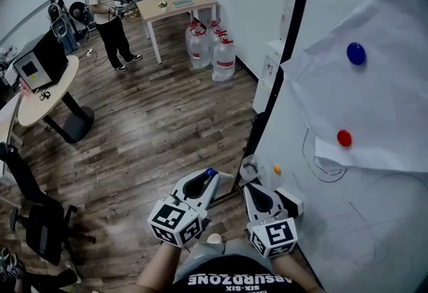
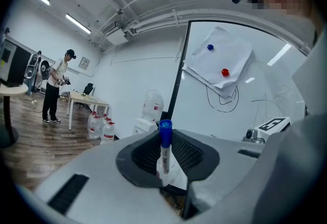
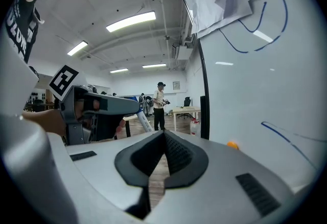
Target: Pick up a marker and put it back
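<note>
A white marker with a blue cap [image 2: 164, 147] stands upright between the jaws of my left gripper [image 2: 165, 133], which is shut on its barrel. In the head view the left gripper [image 1: 208, 176] sits low and centre over the wooden floor, the blue cap [image 1: 210, 172] showing at its tip. My right gripper [image 1: 250, 186] is beside it, close to the whiteboard [image 1: 361, 218]. Its jaws meet at the tips with nothing between them [image 3: 164, 133]. The right gripper view shows the left gripper [image 3: 87, 110] and the marker [image 3: 143, 119] to its left.
Paper sheets [image 1: 381, 84] hang on the whiteboard under a blue magnet [image 1: 356, 53] and a red magnet [image 1: 344, 138]; an orange magnet [image 1: 277, 169] sits lower. Water bottles [image 1: 214, 51], a wooden table [image 1: 177, 4], a round table [image 1: 47, 94], a chair [image 1: 40, 218] and a standing person [image 1: 107, 11] are around.
</note>
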`<state>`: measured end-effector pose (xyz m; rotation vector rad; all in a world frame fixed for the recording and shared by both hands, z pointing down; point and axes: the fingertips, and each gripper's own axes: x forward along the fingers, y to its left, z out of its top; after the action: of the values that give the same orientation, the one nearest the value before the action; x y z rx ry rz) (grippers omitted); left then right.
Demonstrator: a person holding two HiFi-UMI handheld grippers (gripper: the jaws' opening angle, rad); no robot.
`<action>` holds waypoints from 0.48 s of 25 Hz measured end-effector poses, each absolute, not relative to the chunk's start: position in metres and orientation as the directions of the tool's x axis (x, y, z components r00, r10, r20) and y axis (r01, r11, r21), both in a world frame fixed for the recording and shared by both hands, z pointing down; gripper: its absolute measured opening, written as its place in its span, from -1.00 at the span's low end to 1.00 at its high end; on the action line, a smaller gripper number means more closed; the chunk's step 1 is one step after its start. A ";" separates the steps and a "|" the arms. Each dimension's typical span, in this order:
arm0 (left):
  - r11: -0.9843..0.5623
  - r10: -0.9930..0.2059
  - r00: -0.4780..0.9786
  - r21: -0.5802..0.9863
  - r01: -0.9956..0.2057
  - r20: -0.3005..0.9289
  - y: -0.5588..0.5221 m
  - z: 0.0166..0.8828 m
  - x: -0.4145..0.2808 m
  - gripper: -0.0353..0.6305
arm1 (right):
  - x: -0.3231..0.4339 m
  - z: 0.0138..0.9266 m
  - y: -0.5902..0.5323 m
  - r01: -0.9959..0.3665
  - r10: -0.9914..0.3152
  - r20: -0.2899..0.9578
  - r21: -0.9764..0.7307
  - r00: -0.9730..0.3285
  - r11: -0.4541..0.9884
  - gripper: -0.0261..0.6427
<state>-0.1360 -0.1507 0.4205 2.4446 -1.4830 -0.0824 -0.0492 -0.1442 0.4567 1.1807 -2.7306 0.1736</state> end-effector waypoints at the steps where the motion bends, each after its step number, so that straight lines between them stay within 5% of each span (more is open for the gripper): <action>1: -0.431 -0.878 0.468 0.259 -0.864 0.099 -0.150 0.422 -0.134 -0.68 | -0.048 0.457 -0.144 -0.727 -0.708 0.195 -0.045 -0.679 0.685 -0.93; 12: -0.401 -0.894 0.424 0.162 -0.902 0.147 -0.146 0.424 -0.106 -0.68 | -0.035 0.446 -0.143 -0.690 -0.671 0.200 -0.041 -0.714 0.723 -0.93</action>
<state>-0.1061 -0.1459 0.4244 2.4613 -1.5775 0.0542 -0.0351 -0.1427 0.4460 1.0975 -2.7551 0.1684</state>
